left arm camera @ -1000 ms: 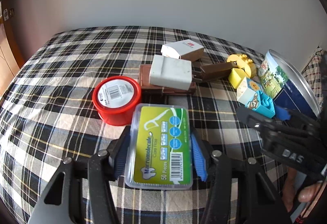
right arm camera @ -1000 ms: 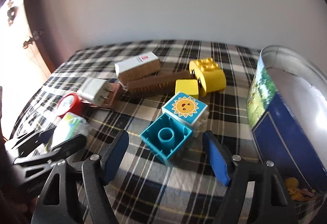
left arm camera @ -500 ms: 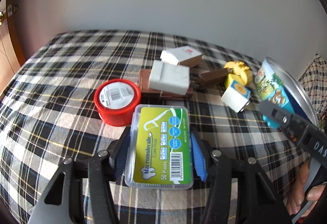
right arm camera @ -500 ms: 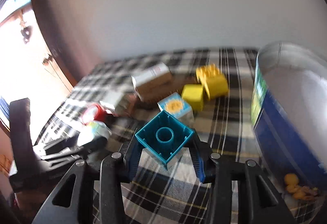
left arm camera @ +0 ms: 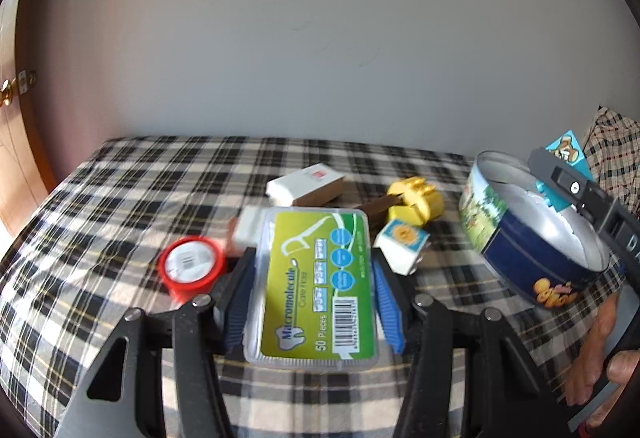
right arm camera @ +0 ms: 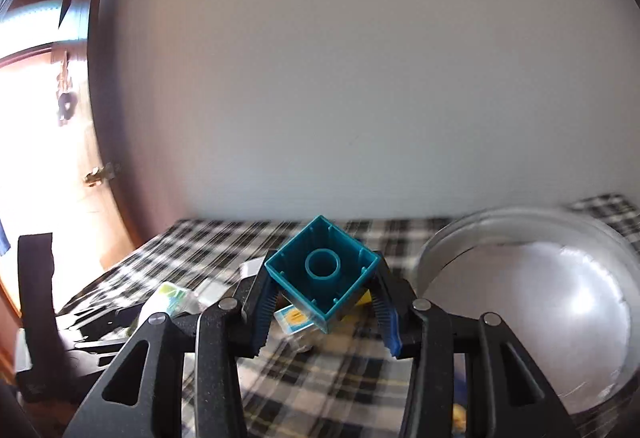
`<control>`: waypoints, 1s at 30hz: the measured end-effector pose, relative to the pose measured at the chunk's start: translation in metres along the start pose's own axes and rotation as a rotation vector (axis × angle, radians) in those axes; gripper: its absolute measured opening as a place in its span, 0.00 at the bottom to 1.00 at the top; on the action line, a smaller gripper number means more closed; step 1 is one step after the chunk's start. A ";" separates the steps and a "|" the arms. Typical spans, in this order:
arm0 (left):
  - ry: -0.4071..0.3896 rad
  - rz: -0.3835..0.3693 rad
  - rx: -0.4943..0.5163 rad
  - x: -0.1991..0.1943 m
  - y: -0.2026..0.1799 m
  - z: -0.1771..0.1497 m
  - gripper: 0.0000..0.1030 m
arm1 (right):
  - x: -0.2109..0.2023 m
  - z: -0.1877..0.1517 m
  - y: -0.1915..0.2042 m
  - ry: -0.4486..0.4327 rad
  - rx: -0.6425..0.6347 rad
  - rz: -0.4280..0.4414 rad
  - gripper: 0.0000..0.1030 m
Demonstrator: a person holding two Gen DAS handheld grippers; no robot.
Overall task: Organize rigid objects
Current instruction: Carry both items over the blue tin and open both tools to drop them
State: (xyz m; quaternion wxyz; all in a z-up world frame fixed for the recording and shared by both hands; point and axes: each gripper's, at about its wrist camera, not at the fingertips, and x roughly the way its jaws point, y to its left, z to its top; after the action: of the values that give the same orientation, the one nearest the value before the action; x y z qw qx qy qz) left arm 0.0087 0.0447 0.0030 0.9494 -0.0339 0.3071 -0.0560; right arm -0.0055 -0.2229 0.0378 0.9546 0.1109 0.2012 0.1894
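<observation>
The left claw (left arm camera: pixel 312 302) was found clamped on a clear floss-pick box (left arm camera: pixel 314 284) with a green label, its blue pads pressed against the box's long sides and the box held clear of the plaid bed cover (left arm camera: pixel 120 198). The right claw (right arm camera: pixel 326 312) was found gripping a teal toy brick (right arm camera: pixel 322 274), hollow underside toward the camera; its jaws had closed on the brick within the last second. In the left wrist view the brick (left arm camera: pixel 550 194) was seen held above the open round tin (left arm camera: pixel 532 238) at the right. Left on the bed cover were a red-lidded tub (left arm camera: pixel 190 268), a white block (left arm camera: pixel 248 228), a white and brown box (left arm camera: pixel 306 184), a yellow brick (left arm camera: pixel 416 200) and a sun-faced cube (left arm camera: pixel 402 244). A hand (left arm camera: pixel 600 358) was noted at the right edge.
</observation>
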 end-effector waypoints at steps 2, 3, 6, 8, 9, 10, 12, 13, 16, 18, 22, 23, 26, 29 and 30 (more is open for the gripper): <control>-0.006 -0.008 0.013 0.001 -0.012 0.004 0.52 | -0.003 0.000 -0.007 -0.010 -0.017 -0.024 0.45; -0.011 -0.012 0.023 0.002 -0.019 0.006 0.52 | -0.005 -0.001 -0.011 -0.019 -0.037 -0.041 0.45; -0.029 -0.026 0.035 0.004 -0.037 0.012 0.52 | -0.015 -0.004 -0.024 -0.065 -0.105 -0.118 0.45; -0.046 -0.035 0.042 0.004 -0.048 0.016 0.52 | -0.024 -0.002 -0.040 -0.102 -0.121 -0.166 0.45; -0.053 -0.037 0.045 0.004 -0.054 0.018 0.52 | -0.026 -0.001 -0.047 -0.112 -0.118 -0.188 0.45; -0.067 -0.043 0.051 0.004 -0.062 0.021 0.52 | -0.028 0.001 -0.056 -0.121 -0.109 -0.214 0.45; -0.082 -0.053 0.062 0.003 -0.074 0.026 0.52 | -0.030 0.004 -0.078 -0.120 -0.066 -0.253 0.45; -0.091 -0.065 0.069 0.003 -0.083 0.029 0.52 | -0.032 0.005 -0.086 -0.119 -0.054 -0.263 0.45; -0.103 -0.096 0.082 0.006 -0.105 0.037 0.52 | -0.032 0.005 -0.108 -0.112 -0.048 -0.324 0.45; -0.107 -0.110 0.091 0.008 -0.118 0.040 0.52 | -0.032 0.006 -0.123 -0.102 -0.037 -0.353 0.45; -0.115 -0.144 0.116 0.012 -0.149 0.046 0.52 | -0.040 0.004 -0.145 -0.084 -0.008 -0.382 0.45; -0.116 -0.153 0.124 0.013 -0.157 0.047 0.52 | -0.041 0.005 -0.151 -0.080 -0.003 -0.394 0.45; -0.106 -0.174 0.135 0.020 -0.175 0.049 0.52 | -0.042 0.005 -0.161 -0.066 -0.006 -0.422 0.45; -0.099 -0.205 0.148 0.028 -0.192 0.050 0.52 | -0.038 0.004 -0.165 -0.038 -0.015 -0.454 0.45; -0.095 -0.222 0.152 0.031 -0.199 0.050 0.52 | -0.036 0.003 -0.169 -0.028 -0.008 -0.456 0.45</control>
State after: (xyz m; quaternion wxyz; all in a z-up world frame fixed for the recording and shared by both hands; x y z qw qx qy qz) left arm 0.0458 -0.1547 0.0450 0.9507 0.0019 0.2512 -0.1820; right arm 0.0184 -0.3907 0.0040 0.9759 0.0613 0.2071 -0.0320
